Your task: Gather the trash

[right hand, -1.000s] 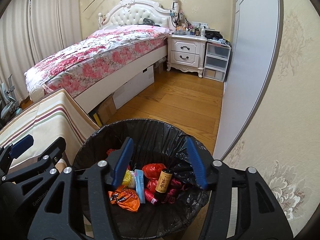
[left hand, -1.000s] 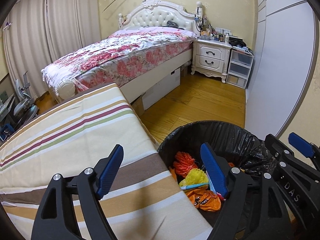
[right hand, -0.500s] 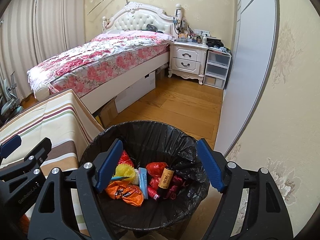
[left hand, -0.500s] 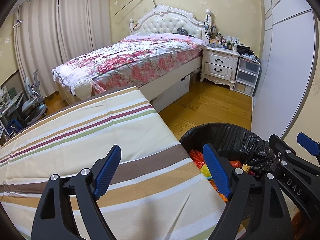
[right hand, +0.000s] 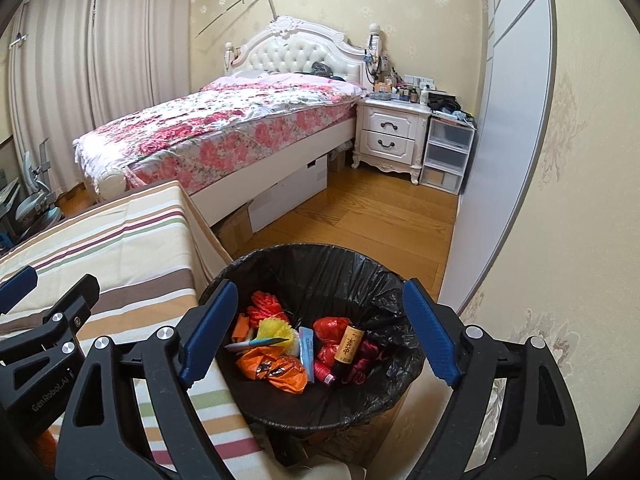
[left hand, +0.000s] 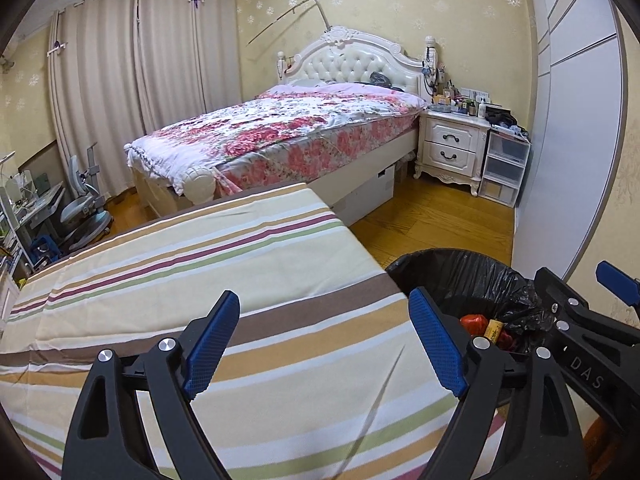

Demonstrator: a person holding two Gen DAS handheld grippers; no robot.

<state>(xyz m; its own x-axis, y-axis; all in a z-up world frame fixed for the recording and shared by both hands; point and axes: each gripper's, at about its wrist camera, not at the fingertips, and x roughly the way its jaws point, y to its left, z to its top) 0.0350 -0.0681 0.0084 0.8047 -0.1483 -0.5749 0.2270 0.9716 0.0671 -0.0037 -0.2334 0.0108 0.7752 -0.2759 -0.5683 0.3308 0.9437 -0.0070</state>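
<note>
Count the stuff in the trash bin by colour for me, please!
Orange: 3, the net, a small piece, the wrapper
Yellow: 1, ruffle
Blue: 2, pen, packet
Red: 3, bag, spool, ribbon
Brown: 1, bottle
Total: 10

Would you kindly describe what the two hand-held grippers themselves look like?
Both match: the left hand-held gripper and right hand-held gripper have matte black frames with triangular cut-outs and silver screw heads. Each finger carries a textured blue pad. White lettering marks the sides; no cables or sleeves are visible.
</note>
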